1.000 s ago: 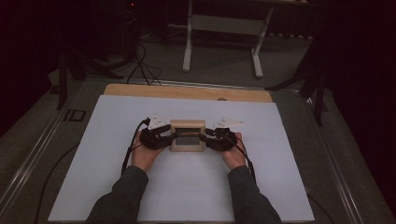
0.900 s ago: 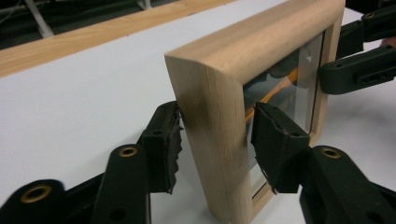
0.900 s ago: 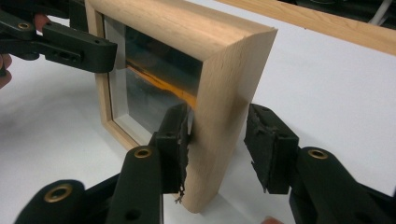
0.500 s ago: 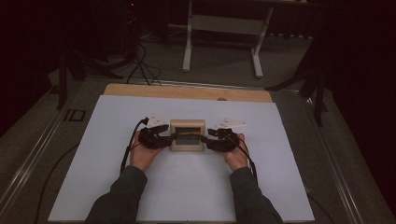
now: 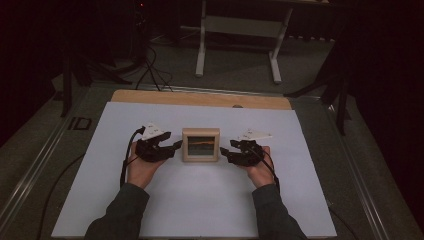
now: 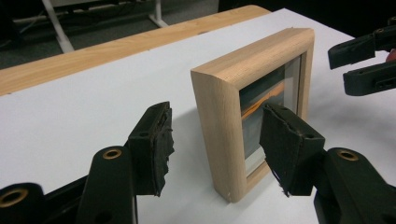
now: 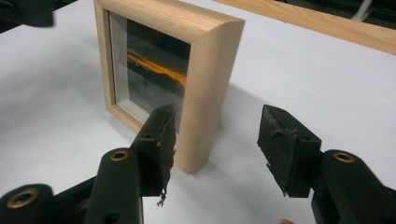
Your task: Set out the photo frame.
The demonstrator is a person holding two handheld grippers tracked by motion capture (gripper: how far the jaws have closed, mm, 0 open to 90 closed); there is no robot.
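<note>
A wooden picture frame (image 5: 200, 144) stands upright near the middle of the white table (image 5: 200, 200), holding behind its glass a dark picture with an orange streak (image 7: 156, 65). The left gripper (image 5: 172, 148) sits just beside the frame's left side, the right gripper (image 5: 226, 152) just beside its right side. Both have just been opening their 2 jaws and now stand released: in each gripper view the pads (image 6: 154, 144) straddle a side edge of the frame without pressing on it.
</note>
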